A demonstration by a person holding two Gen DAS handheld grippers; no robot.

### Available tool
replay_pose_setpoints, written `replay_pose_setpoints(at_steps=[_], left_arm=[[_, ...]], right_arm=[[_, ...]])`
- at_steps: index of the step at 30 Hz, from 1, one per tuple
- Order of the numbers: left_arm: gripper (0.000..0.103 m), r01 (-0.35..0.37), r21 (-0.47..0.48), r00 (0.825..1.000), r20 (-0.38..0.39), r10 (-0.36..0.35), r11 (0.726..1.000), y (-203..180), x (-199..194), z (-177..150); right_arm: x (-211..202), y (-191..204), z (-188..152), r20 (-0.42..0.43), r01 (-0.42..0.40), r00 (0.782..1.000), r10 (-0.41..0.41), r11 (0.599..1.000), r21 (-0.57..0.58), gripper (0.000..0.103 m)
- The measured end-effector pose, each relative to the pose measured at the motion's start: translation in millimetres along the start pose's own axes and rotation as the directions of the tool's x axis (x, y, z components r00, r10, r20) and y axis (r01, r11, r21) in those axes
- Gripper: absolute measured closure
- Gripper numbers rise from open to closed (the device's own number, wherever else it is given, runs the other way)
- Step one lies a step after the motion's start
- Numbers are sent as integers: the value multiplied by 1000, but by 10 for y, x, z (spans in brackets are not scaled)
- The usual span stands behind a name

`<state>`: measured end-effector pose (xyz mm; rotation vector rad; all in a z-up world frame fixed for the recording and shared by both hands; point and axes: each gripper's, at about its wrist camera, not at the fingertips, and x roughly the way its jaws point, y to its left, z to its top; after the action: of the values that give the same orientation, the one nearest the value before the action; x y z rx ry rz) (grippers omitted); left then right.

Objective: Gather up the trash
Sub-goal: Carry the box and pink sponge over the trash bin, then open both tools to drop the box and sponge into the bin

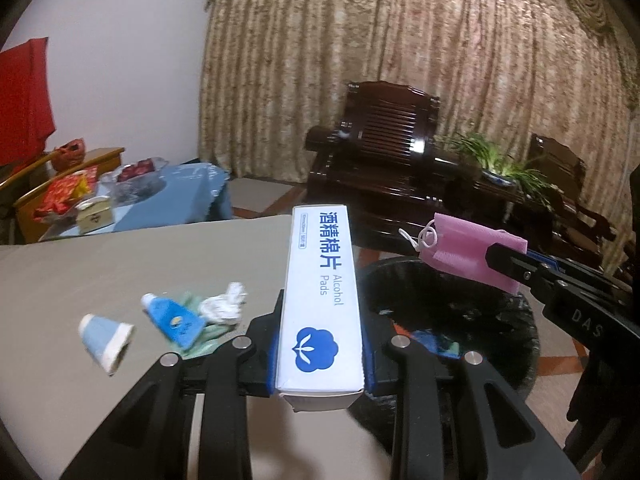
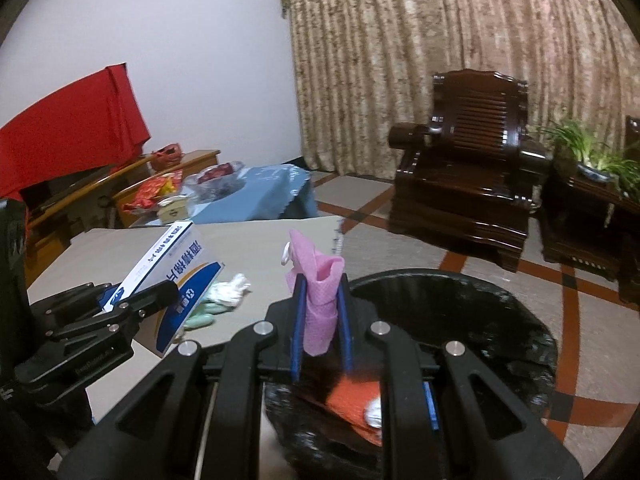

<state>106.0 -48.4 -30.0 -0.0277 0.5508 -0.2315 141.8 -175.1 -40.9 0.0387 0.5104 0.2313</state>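
Alcohol-pads box [image 1: 320, 300] clamped in left gripper [image 1: 320, 344] | pink mask [image 2: 320, 300] pinched in right gripper [image 2: 322, 320] | both by bin [image 2: 460, 320]

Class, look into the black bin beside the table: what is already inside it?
Inside the black bin lie an orange cloth with something small and white on it, and blue scraps. The right gripper hides part.

table [image 1: 100, 264]: left of the bin
bin [image 1: 516, 320]: on the floor, right of the table
tube [image 1: 176, 320], cup [image 1: 106, 340], crumpled tissue [image 1: 224, 306]: on the table
armchair [image 1: 384, 148]: far, behind the bin
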Motion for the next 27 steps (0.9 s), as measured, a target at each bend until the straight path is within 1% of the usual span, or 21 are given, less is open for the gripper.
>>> replay_pose_setpoints(at_steps=[10, 14, 20, 24, 27], left_arm=[[73, 102, 61, 995, -29, -101, 993, -545, 304, 33], [73, 127, 88, 992, -38, -124, 988, -786, 448, 60], [73, 155, 105, 988, -39, -152, 982, -1028, 615, 57], [73, 170, 114, 985, -53, -165, 979, -1169, 750, 56], [73, 171, 121, 984, -63, -165, 978, -1198, 821, 41]], right_arm=[[-158, -501, -124, -1, 88, 996, -88, 995, 41, 89], [-199, -674, -178, -5, 122, 993, -122, 991, 56, 89], [-224, -879, -266, -17, 161, 987, -160, 984, 81, 89], [-244, -1005, -318, -19, 181, 983, -180, 979, 89, 89], [-233, -1104, -334, -26, 193, 981, -191, 976, 98, 89]])
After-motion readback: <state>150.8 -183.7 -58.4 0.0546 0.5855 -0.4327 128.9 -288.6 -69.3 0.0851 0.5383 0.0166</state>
